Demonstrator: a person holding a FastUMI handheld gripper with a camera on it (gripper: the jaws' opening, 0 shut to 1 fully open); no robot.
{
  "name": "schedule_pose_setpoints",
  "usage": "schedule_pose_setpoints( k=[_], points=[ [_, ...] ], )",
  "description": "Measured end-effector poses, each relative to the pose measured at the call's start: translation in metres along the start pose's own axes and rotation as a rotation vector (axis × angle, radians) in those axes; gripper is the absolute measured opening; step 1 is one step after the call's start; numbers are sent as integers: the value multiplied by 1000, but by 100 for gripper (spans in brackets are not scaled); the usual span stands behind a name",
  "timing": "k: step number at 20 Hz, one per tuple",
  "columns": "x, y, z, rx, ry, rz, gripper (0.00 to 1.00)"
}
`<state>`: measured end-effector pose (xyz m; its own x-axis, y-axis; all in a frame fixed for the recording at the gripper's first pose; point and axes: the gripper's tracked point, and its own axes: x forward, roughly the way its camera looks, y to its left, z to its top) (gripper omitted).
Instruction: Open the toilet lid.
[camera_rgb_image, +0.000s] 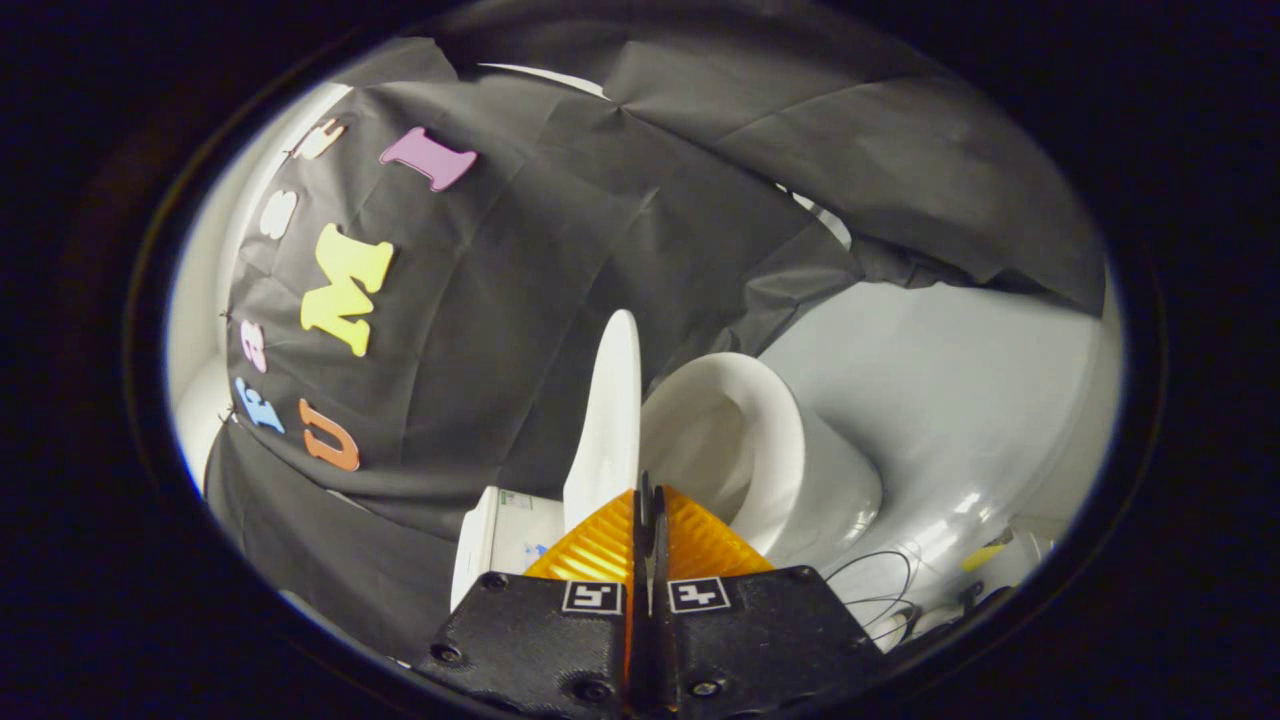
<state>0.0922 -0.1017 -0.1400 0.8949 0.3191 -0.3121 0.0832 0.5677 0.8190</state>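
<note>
My gripper (648, 492), fingers closed together holding nothing, sits beside the raised toilet lid (612, 410), bowl (790, 450) beyond.

- Location type: staged recording booth with a bathroom fixture.
- Evidence: white toilet (790, 450), black cloth wall (560, 250), pale floor (950, 380), loose cables (880, 590).

One toilet bowl (770, 440); one raised toilet lid (610, 420); one tank (505, 540); one gripper (648, 500), fingers together; a few thin cables (880, 590).
</note>
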Motion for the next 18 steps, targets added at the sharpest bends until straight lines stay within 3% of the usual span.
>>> schedule_pose_setpoints(
  k=[18],
  points=[
    [-15, 93, -15, -219, -90, -39, 4]
  ],
)
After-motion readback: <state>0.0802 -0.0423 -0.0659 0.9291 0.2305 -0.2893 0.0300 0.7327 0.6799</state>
